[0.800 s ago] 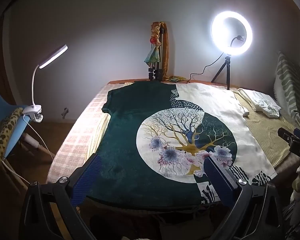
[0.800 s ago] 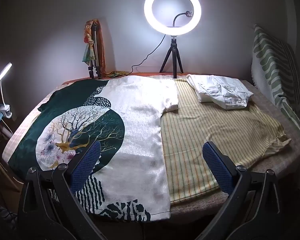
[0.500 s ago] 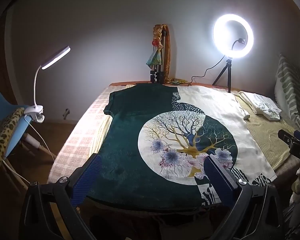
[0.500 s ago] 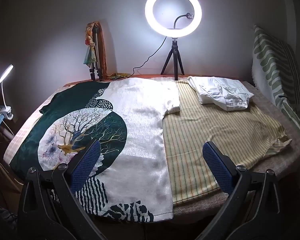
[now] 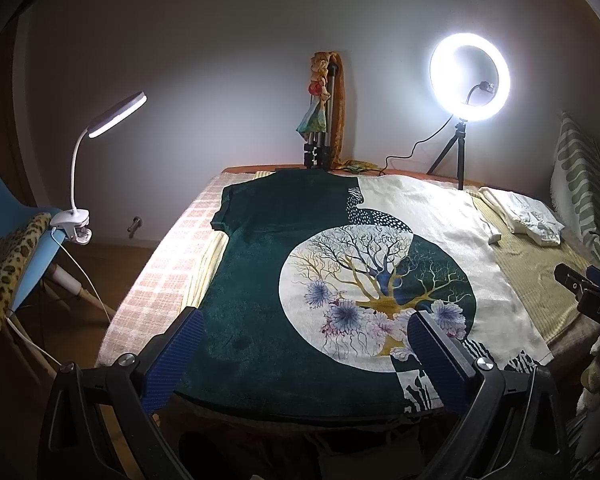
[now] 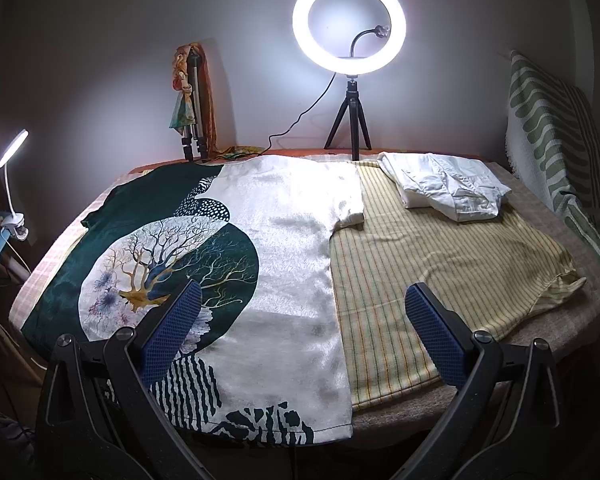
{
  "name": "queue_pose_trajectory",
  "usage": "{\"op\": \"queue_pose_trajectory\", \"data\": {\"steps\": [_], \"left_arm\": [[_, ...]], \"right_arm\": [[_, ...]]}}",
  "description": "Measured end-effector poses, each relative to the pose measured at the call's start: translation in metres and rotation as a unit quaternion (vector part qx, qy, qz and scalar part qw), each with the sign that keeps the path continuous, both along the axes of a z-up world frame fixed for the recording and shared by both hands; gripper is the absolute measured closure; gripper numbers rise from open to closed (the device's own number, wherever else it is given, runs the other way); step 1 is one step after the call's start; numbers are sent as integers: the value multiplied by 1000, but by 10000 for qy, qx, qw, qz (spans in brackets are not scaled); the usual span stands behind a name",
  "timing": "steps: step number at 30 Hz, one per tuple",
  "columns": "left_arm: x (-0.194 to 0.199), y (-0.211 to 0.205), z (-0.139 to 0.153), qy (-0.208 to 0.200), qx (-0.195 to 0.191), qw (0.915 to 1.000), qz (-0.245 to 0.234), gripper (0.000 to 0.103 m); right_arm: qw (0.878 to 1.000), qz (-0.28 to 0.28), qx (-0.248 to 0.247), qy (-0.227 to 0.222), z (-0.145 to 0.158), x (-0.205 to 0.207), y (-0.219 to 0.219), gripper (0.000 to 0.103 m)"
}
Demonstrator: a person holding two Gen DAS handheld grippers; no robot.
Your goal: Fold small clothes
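Left hand-held gripper (image 5: 304, 356): black arms, blue textured pads, silver screws; right (image 6: 300, 330) same.

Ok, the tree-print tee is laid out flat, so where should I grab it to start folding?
Probably the near hem corners: the tee lies flat, hem at the table's near edge. Come in low from the near side, left gripper to the green corner, right gripper to the white one. Both stand open and empty.

Dark green and cream T-shirt with a circular tree print (image 5: 340, 280) lies flat on the table. Left gripper (image 5: 304, 356), jaws wide apart, hovers at its six-o'clock hem. Glowing ring light (image 5: 469, 77) at one o'clock; white clip lamp (image 5: 100, 160) at nine.
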State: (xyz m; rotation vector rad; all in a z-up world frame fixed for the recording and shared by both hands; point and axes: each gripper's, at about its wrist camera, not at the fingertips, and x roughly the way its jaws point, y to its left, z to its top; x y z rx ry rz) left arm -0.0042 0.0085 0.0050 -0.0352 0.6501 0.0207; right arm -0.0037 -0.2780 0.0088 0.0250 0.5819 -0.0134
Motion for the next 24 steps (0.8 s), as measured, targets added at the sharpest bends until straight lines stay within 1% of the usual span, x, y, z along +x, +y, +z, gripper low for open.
{"op": "queue_pose_trajectory", "data": {"steps": [24], "left_arm": [[4, 0, 5, -8, 26, 10000, -6, 0]], "right_arm": [[10000, 6, 15, -5, 0, 0, -1, 0]]}}
